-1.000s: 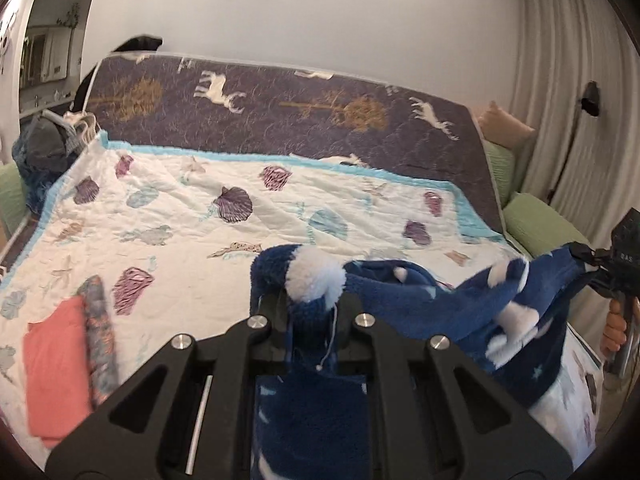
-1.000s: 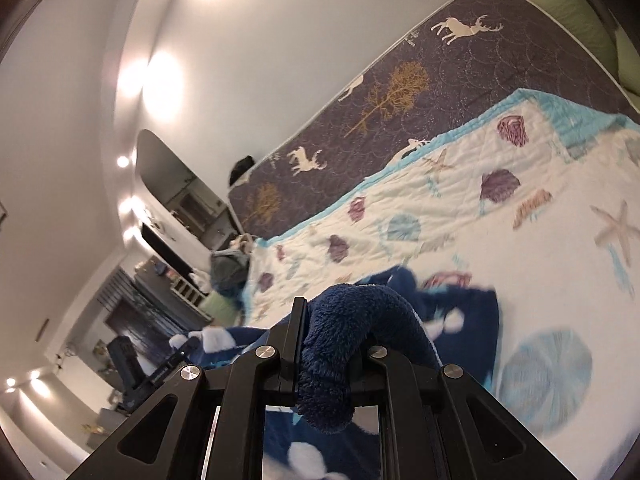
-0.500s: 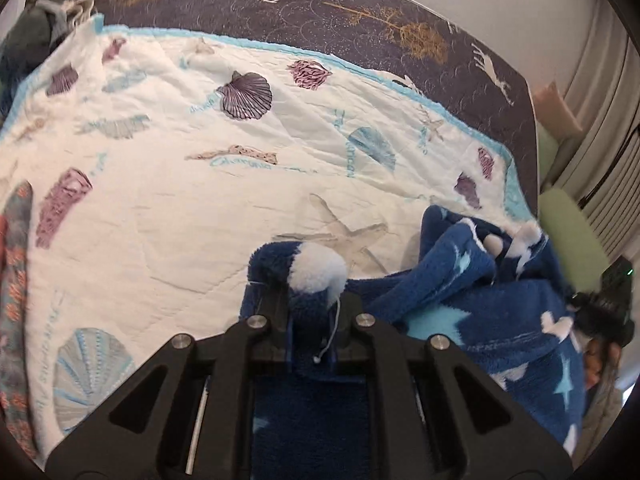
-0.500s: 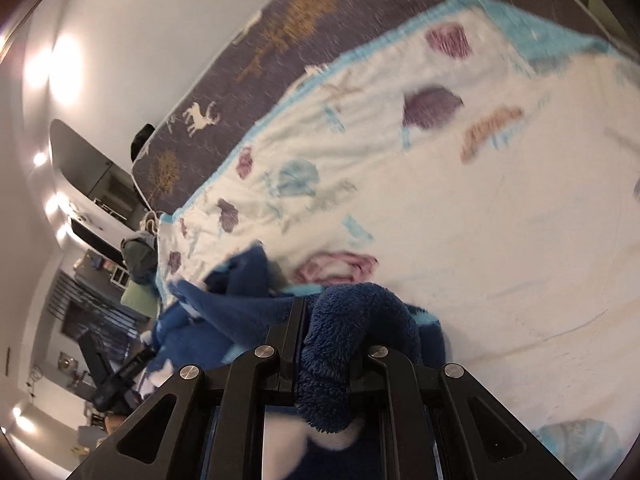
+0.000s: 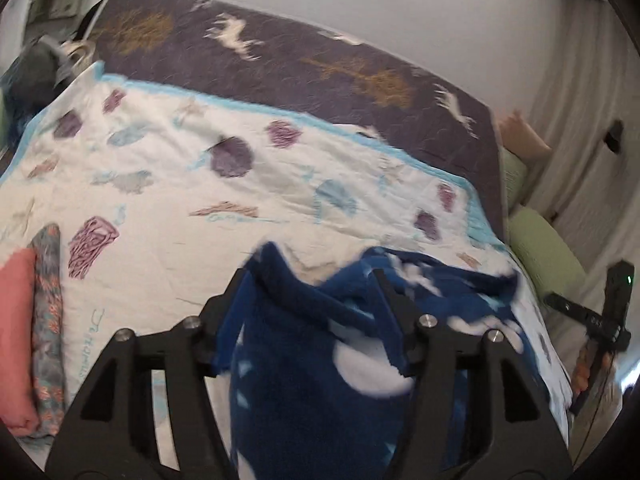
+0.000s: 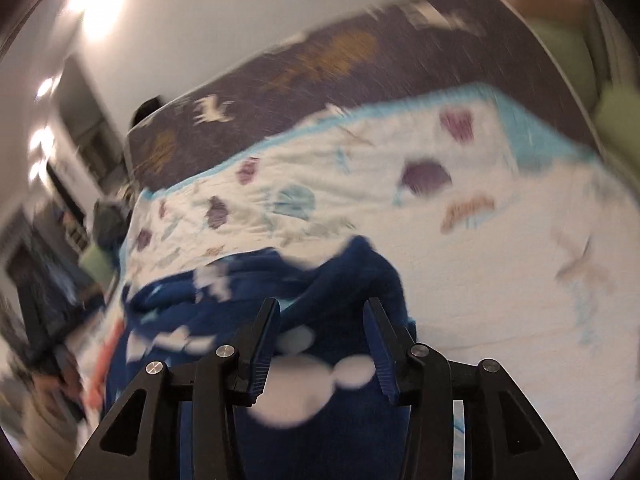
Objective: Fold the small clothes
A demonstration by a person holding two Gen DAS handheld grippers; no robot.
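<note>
Both views are motion-blurred; fine detail is unreliable.

Left gripper (image 5: 310,284): jaws stand wide apart and have just been opening. The dark blue fleece garment (image 5: 320,380), patterned with white and pale blue shapes, lies between the fingers, but the pads do not press on it. The cloth bunches up at the fingertips and runs back toward the camera.

Right gripper (image 6: 322,316): jaws parted to a moderate gap, also just opened. The same fleece garment (image 6: 304,412) sits between the fingers, loose, with a fold of it rising past the right finger. Blue ribbed pads (image 6: 262,344) are exposed on the inner faces; no clamping is visible.

Location of the garment: on the bed, resting on the white quilt (image 5: 168,208) with shell and starfish prints and a light blue border. It lies at the near edge of the quilt, spread crumpled between the two grippers, not flat.

Other items: in the left wrist view, a coral folded cloth (image 5: 16,336) lies at the quilt's left side, with a grey floral folded cloth (image 5: 48,320) touching its right edge. A purple bedcover (image 5: 280,60) with deer and tree motifs lies beyond the quilt. Green cushions (image 5: 544,256) sit to the right of the bed, before pale curtains (image 5: 580,120). The right gripper's body and part of a hand (image 5: 582,368) show at the far right of that view
</note>
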